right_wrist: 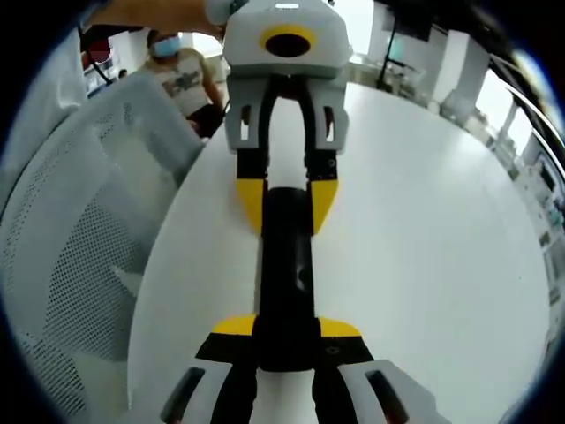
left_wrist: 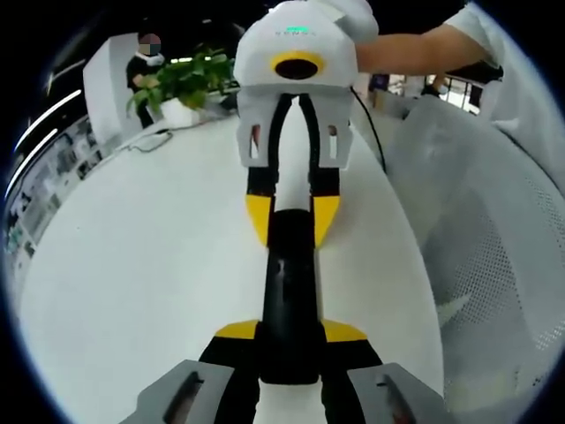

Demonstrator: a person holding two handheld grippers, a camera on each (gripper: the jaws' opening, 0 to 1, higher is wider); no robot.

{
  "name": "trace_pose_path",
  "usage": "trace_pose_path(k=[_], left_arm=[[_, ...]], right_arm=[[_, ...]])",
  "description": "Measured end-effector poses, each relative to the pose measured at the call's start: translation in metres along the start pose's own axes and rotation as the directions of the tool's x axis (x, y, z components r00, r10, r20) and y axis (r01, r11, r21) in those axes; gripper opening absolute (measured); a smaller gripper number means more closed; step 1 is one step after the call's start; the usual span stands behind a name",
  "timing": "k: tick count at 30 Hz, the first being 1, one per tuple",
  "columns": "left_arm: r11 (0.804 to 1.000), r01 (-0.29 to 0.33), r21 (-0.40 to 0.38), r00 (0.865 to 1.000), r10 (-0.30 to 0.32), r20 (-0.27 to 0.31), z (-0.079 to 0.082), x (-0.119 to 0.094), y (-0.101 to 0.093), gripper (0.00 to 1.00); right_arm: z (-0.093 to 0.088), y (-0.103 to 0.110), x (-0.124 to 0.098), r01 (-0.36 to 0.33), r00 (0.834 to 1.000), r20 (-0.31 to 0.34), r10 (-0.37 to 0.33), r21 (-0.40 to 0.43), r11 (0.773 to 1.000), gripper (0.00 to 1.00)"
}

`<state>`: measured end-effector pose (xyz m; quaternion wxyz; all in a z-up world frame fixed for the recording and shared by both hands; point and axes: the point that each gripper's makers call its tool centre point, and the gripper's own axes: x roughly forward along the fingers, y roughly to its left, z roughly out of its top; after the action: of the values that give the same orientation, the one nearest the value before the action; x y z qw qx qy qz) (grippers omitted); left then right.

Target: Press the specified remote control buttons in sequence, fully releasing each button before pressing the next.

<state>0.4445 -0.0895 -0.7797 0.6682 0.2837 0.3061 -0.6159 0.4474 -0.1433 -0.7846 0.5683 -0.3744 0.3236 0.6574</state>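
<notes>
black remote control (left_wrist: 290,300) lying lengthwise on the white desk (left_wrist: 132,265), held at both ends, left hand-held gripper (left_wrist: 290,340) clamped on its near end, right hand-held gripper (left_wrist: 291,216) facing it and clamped on the far end, potted plant (left_wrist: 181,84) beyond, mesh chair (left_wrist: 494,247) beside the desk

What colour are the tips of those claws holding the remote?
Yellow fingertips, clearest in the left gripper view, clamped on the black remote.
</notes>
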Motion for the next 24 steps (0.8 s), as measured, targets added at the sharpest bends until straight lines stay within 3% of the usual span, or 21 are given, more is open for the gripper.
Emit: trace_pose_path(k=[24], left_arm=[[1.000, 0.004, 0.012, 1.000, -0.004, 0.016, 0.0004, -0.0006, -0.0003, 0.23]], right_arm=[[-0.0017, 0.0010, -0.0012, 0.002, 1.000, -0.007, -0.002, -0.025, 1.000, 0.21]])
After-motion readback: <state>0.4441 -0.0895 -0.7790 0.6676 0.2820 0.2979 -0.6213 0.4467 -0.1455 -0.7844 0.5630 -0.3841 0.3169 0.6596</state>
